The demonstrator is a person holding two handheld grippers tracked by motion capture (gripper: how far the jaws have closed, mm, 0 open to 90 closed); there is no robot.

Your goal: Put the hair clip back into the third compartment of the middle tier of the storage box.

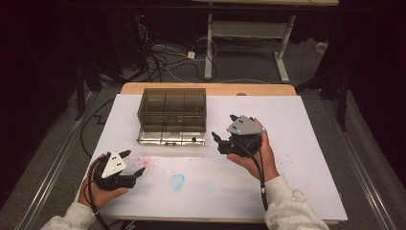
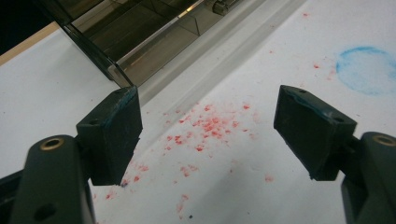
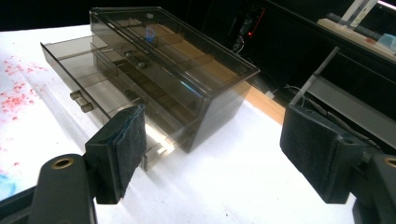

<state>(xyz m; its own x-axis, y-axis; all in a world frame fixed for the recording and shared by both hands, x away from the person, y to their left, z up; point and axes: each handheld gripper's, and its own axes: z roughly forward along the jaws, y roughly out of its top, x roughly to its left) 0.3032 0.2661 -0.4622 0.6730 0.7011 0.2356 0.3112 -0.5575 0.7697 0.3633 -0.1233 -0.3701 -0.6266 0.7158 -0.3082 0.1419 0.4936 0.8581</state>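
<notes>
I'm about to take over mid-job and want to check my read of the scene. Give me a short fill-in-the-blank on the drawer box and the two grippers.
1. The bottom drawer of the smoky plastic drawer box is pulled ____.
2. The left gripper hovers over a scatter of ____ specks on the white sheet.
3. The right gripper has its jaws ____, holding nothing.
4. The round smudge between the hands is ____.

Missing words: open; red; open; blue
</notes>
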